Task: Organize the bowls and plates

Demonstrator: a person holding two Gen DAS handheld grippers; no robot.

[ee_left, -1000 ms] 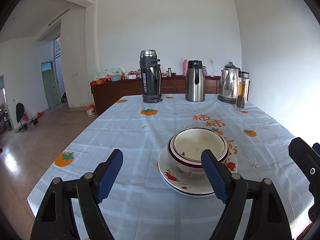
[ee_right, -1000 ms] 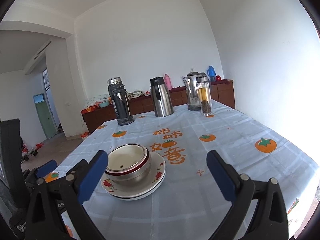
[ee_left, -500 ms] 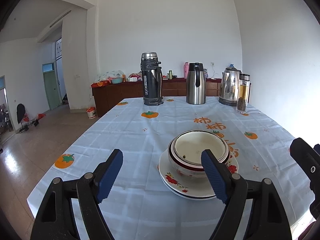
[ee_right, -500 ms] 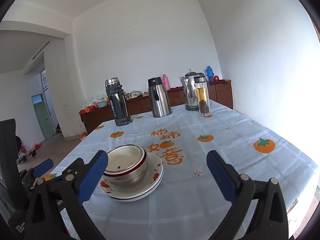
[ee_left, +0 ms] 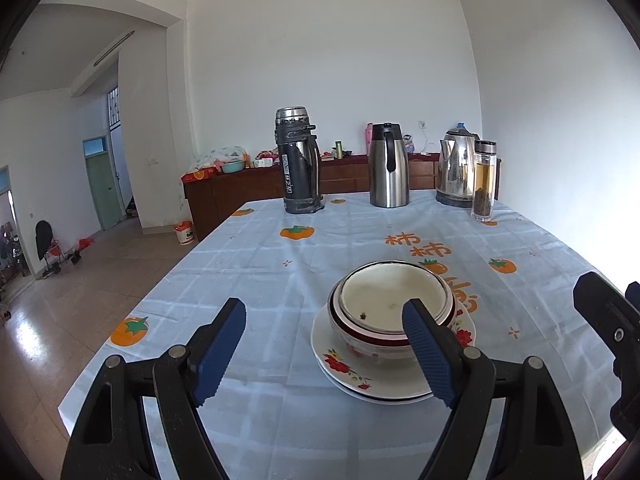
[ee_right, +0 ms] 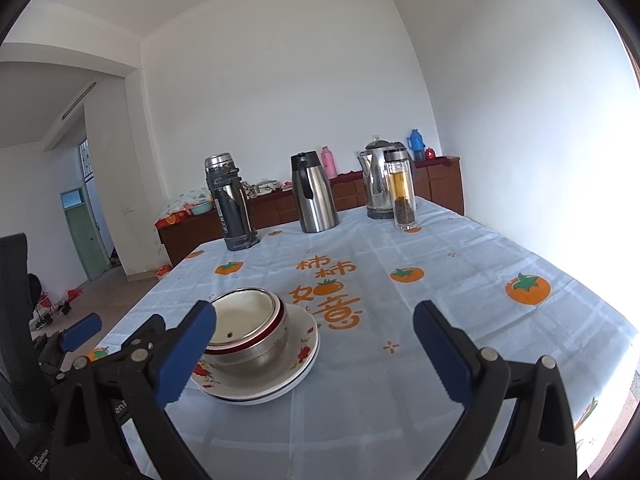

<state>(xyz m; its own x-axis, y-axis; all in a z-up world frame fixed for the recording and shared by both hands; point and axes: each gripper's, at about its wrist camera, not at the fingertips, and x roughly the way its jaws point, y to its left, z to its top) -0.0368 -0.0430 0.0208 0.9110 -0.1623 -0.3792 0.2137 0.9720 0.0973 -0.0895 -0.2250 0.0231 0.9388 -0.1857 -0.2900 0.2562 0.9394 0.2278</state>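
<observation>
The bowls (ee_left: 394,308) sit nested one inside another on a small stack of flowered plates (ee_left: 360,376), and that stack stands on the tablecloth (ee_left: 280,280) just beside its orange printed characters (ee_left: 418,246), on the near side of them.

The left gripper (ee_left: 326,350) hangs above the cloth with its jaws spread wide and nothing between the pads. Its right-hand blue pad (ee_left: 426,354) overlaps the near rim of the bowls in the left wrist view, but whether it touches the rim cannot be told — the stack lies mostly ahead of that pad and to the side of the gap, not between the fingers.

The right gripper (ee_right: 320,354) is likewise wide open and empty. In its own view the stack lies at its left pad (ee_right: 186,354), partly hidden behind it, while the gap between the fingers frames bare cloth beside the plates.

Far beyond the printed characters, along the table's back edge, stand a dark flask (ee_left: 298,162), a steel jug (ee_left: 388,166), a kettle (ee_left: 456,170) and a glass tea bottle (ee_left: 484,180) — all upright, well apart from the bowls.
</observation>
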